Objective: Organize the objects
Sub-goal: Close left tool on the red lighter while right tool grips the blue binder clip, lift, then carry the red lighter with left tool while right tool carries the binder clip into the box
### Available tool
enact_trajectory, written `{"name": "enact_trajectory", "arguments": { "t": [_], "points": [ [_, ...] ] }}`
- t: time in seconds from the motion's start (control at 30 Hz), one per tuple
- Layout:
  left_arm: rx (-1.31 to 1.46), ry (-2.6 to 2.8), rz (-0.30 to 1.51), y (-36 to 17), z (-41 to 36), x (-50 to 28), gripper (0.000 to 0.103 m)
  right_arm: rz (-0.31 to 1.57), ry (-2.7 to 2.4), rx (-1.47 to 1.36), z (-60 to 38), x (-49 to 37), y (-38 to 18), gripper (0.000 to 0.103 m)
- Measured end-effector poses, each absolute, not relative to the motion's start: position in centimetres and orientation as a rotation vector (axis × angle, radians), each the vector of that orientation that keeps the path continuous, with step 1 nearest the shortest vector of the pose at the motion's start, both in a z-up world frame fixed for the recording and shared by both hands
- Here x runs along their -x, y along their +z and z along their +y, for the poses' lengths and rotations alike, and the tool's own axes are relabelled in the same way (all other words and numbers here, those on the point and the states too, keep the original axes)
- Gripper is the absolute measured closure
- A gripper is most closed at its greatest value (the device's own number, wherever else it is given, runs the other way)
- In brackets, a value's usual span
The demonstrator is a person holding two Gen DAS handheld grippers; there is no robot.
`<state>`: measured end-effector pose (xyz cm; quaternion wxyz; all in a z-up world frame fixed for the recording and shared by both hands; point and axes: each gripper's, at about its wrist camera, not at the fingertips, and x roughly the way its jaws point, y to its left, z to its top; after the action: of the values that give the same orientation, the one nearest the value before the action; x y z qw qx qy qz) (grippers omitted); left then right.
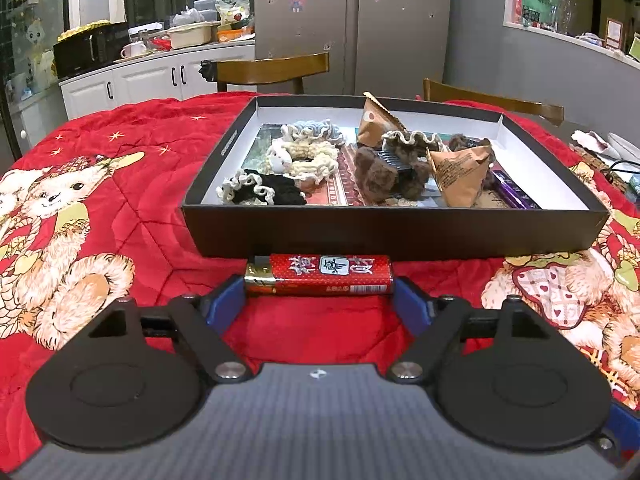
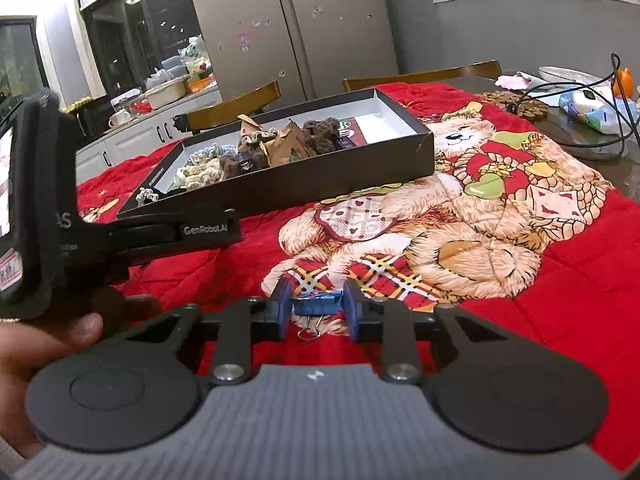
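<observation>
Left wrist view: left gripper (image 1: pixel 319 294) spread wide, pads at either end of red lighter (image 1: pixel 320 275), lying on red blanket (image 1: pixel 160 216) against near wall of black box (image 1: pixel 392 232). Right wrist view: right gripper (image 2: pixel 317 314) nearly closed, clamping blue binder clip (image 2: pixel 317 303) near blanket's front edge.

Left gripper (image 1: pixel 319 294) lower centre, jaws wide, red lighter (image 1: pixel 320 275) lying crosswise between the fingertips. Black box (image 1: pixel 392 228) just above it, holding scrunchies (image 1: pixel 298 158) and brown packets (image 1: pixel 460 172).
</observation>
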<state>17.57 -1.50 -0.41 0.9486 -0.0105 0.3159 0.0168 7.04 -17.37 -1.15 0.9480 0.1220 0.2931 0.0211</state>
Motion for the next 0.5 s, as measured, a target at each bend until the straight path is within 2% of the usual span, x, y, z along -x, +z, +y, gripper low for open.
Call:
{"name": "enact_trajectory", "arguments": {
  "t": [0.5],
  "points": [
    [0.063, 0.015, 0.603, -0.11, -0.78, -16.44, 0.019, 0.543, 0.041, -0.311, -18.39, -6.49, -0.95, 0.072]
  ]
}}
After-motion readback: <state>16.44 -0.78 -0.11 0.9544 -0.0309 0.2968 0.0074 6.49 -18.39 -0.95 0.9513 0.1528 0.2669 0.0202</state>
